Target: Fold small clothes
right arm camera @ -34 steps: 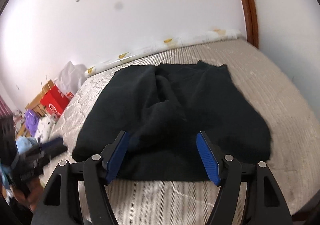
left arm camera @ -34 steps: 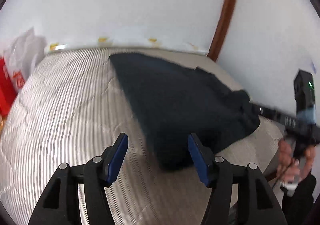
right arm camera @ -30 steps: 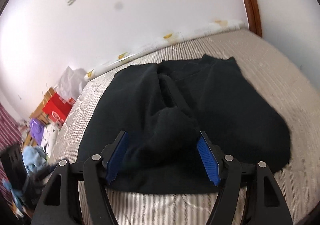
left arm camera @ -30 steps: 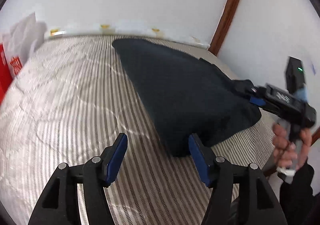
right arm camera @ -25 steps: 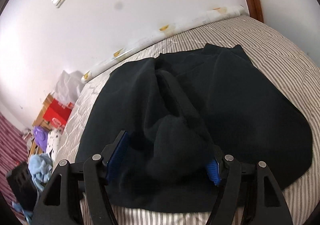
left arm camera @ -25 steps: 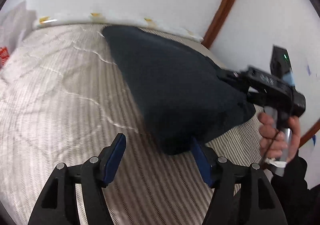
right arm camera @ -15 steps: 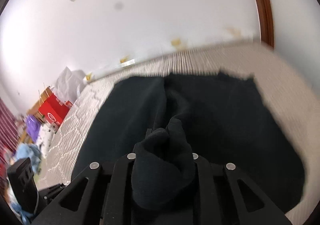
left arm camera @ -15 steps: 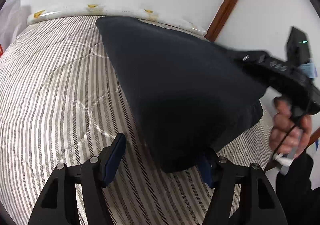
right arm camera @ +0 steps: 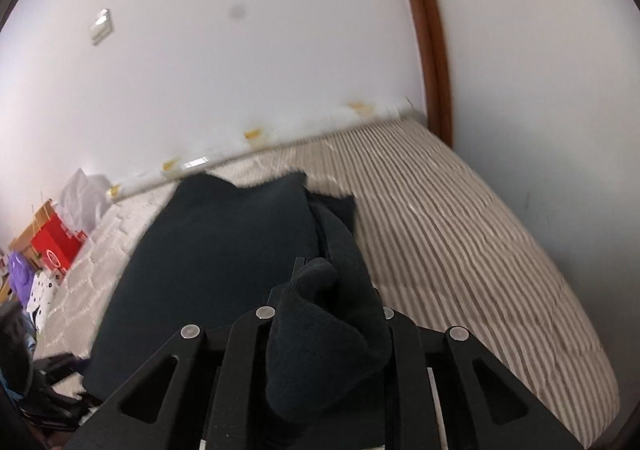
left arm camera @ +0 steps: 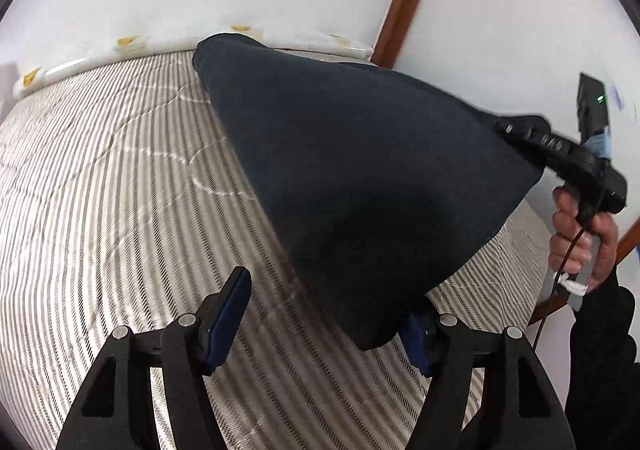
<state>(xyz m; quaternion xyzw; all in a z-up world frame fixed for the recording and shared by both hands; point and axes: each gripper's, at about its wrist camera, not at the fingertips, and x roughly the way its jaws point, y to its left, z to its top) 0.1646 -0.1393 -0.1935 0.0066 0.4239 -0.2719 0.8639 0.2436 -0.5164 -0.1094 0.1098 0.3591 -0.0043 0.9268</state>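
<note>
While a second ago the right gripper (right arm camera: 324,314) stood spread over the flat dark garment (left arm camera: 360,177), it's now pinching a bunched wad of it, and that side is lifted off the striped bed (left arm camera: 100,189). The left gripper (left arm camera: 320,314) has just been opening a bit; its fingers are spread, the garment's low corner hanging between them. That corner hides the right-side pad, so contact's hard to tell.

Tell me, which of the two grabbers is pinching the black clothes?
The right gripper: its jaws have just closed on a bunch of the black garment. The left gripper is open, pinching nothing.
</note>
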